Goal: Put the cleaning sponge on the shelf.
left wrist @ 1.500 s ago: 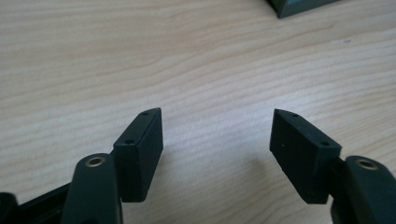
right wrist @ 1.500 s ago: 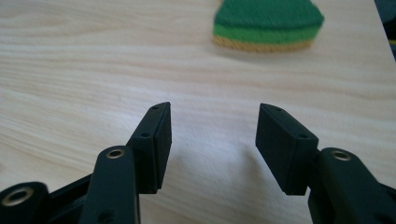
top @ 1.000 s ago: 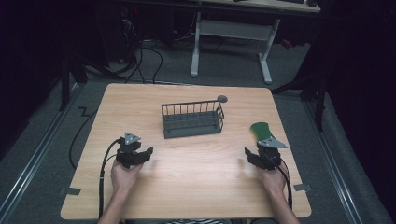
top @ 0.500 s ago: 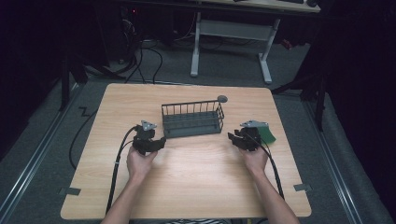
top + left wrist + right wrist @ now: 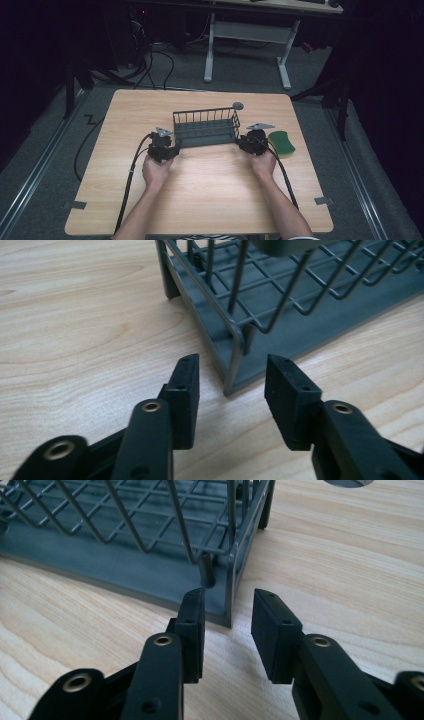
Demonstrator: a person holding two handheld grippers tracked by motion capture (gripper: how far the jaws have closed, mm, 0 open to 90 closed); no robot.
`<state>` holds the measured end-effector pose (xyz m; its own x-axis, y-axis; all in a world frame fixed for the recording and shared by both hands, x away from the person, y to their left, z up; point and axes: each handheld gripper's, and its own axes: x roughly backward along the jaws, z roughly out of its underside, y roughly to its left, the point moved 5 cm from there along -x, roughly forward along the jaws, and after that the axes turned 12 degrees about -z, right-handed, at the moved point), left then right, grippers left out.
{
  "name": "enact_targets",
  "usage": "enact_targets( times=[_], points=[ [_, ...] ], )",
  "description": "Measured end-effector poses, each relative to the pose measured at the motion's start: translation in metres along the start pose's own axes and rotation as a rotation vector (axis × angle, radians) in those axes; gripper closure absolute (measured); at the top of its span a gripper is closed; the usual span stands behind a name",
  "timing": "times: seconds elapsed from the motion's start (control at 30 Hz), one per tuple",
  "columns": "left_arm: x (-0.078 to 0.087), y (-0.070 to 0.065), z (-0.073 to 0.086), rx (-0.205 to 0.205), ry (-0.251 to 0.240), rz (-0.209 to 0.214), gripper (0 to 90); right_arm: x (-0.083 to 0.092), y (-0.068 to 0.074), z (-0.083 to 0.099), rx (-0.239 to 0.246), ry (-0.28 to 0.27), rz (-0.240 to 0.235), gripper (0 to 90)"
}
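**Both tools parted at the near corners of the wire rack**

Your left tool (image 5: 170, 149) sits at the near left corner of the grey wire rack (image 5: 206, 127), and your right tool (image 5: 245, 142) sits at its near right corner. The rack stands upright near the middle of the wooden bench (image 5: 210, 200), on its dark grey base tray.

In the left gripper view, your left tool (image 5: 229, 386) is released: its two black jaws stand apart, one on each side of the rack's corner post (image 5: 235, 357), not visibly pressing it. In the right gripper view, your right tool (image 5: 227, 617) is likewise released, its jaws spread to either side of the opposite corner post (image 5: 231, 587), with the rack's wires (image 5: 145, 525) rising behind.

A green sponge (image 5: 281, 142) lies flat on the bench just beside your right hand (image 5: 263, 162), on the side away from the rack. A small grey round object (image 5: 238, 105) rests on the bench just behind the rack's far right corner. Your left hand (image 5: 156, 171) grips the left tool from behind, its cable (image 5: 129, 182) trailing toward the near edge of the bench.
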<state>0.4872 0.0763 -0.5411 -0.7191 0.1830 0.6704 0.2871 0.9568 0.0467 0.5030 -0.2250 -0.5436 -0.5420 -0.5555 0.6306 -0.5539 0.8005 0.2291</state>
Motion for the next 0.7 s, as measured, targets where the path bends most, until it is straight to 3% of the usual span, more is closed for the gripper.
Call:
enact_targets(
  times=[0.17, 0.47, 0.7],
  points=[
    [-0.0023, 0.0025, -0.0002, 0.001, -0.008, -0.002, 67.4, -0.005, 0.0016, -0.0006, 0.008, 0.017, -0.009, 74.2],
    [-0.005, 0.002, 0.0002, 0.013, -0.007, 0.023, 82.6, -0.0052, 0.0038, -0.0043, 0.019, 0.02, 0.019, 85.0],
    [-0.0023, 0.0034, 0.0026, -0.022, 0.01, 0.01, 85.9, -0.0038, 0.0074, -0.0024, 0.03, 0.038, 0.012, 86.1]
  ],
)
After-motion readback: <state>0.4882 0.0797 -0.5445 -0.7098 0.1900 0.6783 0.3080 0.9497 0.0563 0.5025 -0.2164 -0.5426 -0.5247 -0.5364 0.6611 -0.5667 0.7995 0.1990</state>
